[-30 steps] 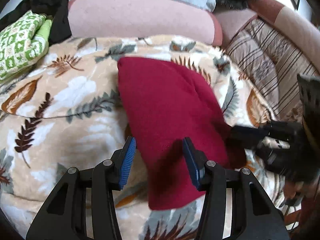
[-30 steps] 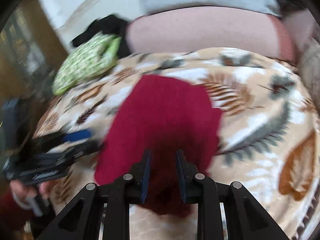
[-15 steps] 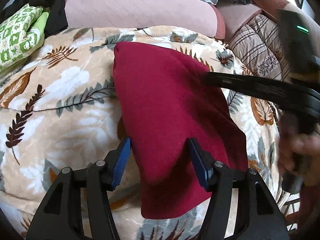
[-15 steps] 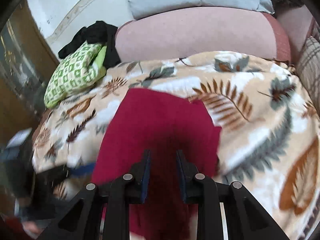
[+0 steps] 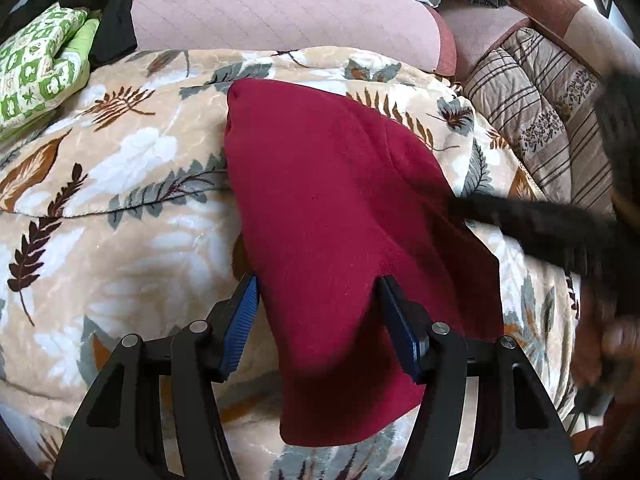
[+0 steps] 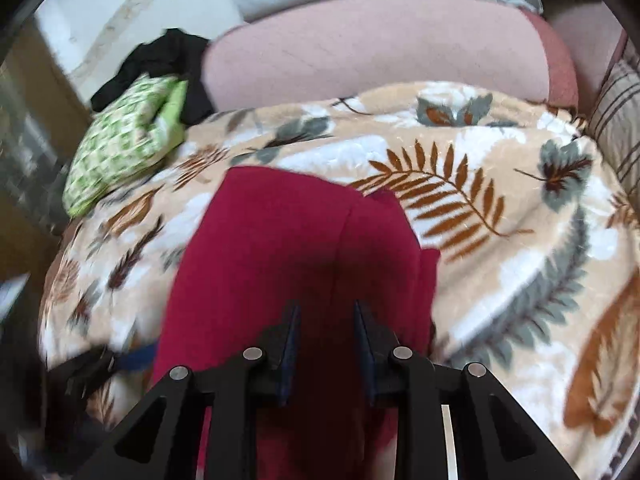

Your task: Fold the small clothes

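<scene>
Only the left view shows striped cushion [image 5: 540, 120] beside red garment [image 5: 340, 220], perhaps touching.

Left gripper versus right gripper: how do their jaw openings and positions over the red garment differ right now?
The left gripper stands wide open, straddling the red garment near its left edge; the right gripper shows a narrower gap, over the garment's middle. The left view is sharp, the right view motion-blurred. Both are open, with red cloth showing between their fingers and the leaf-print blanket beneath; neither visibly pinches it.

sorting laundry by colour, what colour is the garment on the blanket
Dark red garment; left wrist view.
</scene>
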